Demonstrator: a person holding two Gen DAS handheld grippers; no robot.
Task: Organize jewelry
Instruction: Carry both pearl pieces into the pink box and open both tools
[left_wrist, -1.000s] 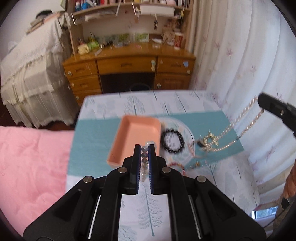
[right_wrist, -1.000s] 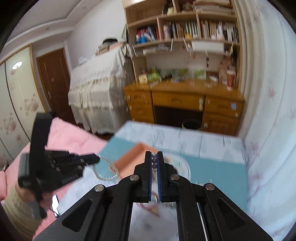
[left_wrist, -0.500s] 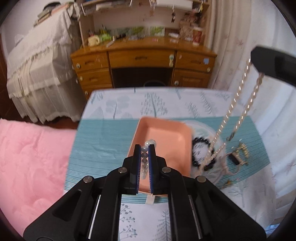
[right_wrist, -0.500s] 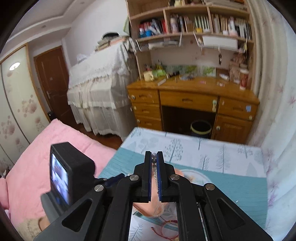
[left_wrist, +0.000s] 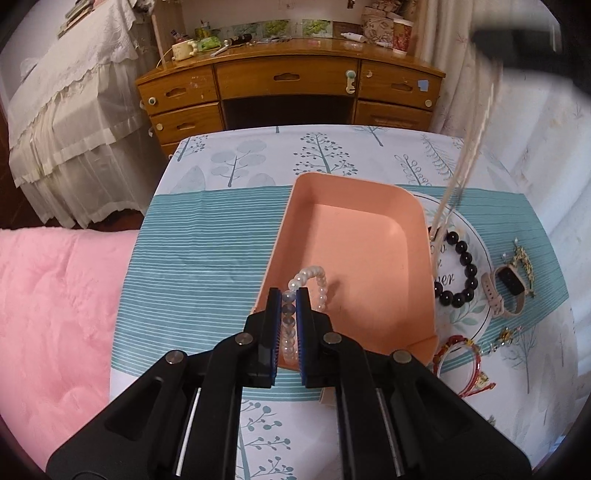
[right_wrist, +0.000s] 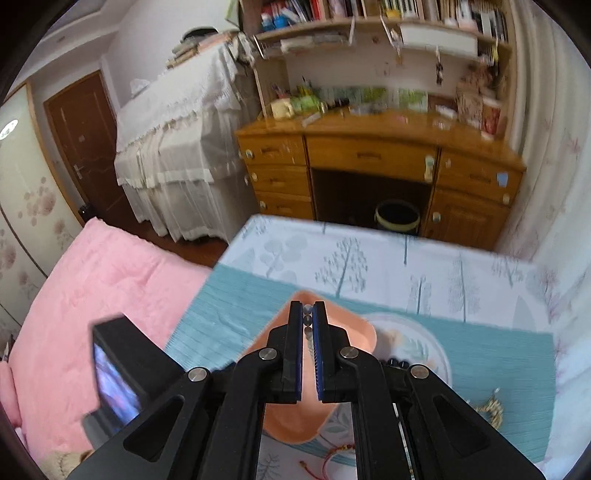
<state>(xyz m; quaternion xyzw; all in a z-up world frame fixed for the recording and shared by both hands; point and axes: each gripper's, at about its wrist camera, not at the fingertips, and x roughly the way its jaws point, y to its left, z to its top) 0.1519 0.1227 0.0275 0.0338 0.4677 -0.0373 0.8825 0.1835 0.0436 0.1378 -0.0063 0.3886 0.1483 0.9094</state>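
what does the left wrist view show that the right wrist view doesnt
Only the left wrist view: the white pearl bracelet clamped in the left gripper over the tray, the pale pink smartwatch, and the full black bead bracelet.

Only the right wrist view: the bookshelf, the brown door, the dark waste bin, and the right gripper shut on a beaded strand.

Both: the peach plastic tray, the tree-print tablecloth, the wooden desk and the pink blanket.
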